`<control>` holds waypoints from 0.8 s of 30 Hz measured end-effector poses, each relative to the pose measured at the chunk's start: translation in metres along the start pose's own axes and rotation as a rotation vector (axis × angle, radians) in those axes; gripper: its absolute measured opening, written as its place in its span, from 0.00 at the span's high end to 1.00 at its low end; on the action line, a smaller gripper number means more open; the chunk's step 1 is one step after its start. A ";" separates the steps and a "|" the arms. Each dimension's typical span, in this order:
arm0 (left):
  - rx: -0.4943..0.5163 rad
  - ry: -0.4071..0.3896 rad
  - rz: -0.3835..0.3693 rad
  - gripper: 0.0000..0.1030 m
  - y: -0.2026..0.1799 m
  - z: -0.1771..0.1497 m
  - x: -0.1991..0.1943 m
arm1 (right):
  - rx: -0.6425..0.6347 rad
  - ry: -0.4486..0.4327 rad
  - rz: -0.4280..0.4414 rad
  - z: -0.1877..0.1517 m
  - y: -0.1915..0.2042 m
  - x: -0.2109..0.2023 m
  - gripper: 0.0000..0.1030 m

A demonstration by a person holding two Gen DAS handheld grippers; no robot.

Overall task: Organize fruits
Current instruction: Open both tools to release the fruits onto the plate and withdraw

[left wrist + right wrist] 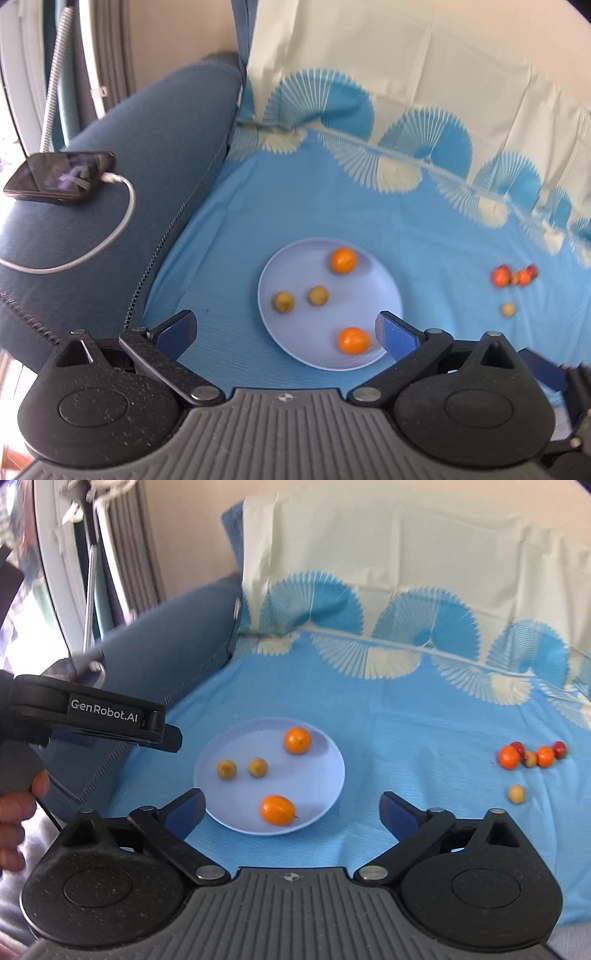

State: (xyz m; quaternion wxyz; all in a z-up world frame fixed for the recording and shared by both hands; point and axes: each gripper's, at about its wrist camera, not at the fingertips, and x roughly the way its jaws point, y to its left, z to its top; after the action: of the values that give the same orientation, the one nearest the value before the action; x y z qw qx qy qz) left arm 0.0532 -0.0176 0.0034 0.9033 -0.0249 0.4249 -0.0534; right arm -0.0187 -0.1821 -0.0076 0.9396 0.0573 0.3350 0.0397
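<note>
Now holding both tools up over the blue cloth (406, 716), with nothing in them. Left gripper (286, 334) spread wide, jaws far apart and empty. Right gripper (293, 812) spread wide too, empty as well.

Looking down at the plate (317, 775) in the middle of the cloth. Seeing four fruits lying on it already: two oranges (297, 740) (277, 809) and two small yellow-brown ones (226, 768) (258, 767), all apart from each other.

Seeing more fruits still waiting off to the right, well apart from the plate: a little bunch (532, 756) of orange and red ones touching each other, and one small yellow one (516, 794) just below the bunch.

Guessing at how these will feel: light, round and smooth, so likely rolling away at a small push. Probably soft inside with thin skin, so squeezing hard could squash them. Best taking one at a time, pads on two opposite sides across the fat middle, closing gently. Picking the lone yellow one looks easiest, with room all around. Pulling one from the bunch could bump the others and send them rolling.
</note>
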 end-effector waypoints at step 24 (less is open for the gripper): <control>-0.059 -0.106 0.202 0.00 -0.101 -0.015 -0.104 | 0.303 -0.164 -0.195 -0.004 -0.010 -0.105 0.01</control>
State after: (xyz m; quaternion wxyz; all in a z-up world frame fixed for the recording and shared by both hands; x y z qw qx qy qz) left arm -0.0318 -0.1055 0.0830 0.9241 -0.0115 0.3784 0.0519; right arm -0.1015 -0.2040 0.0537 0.9437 0.1684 0.2636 -0.1074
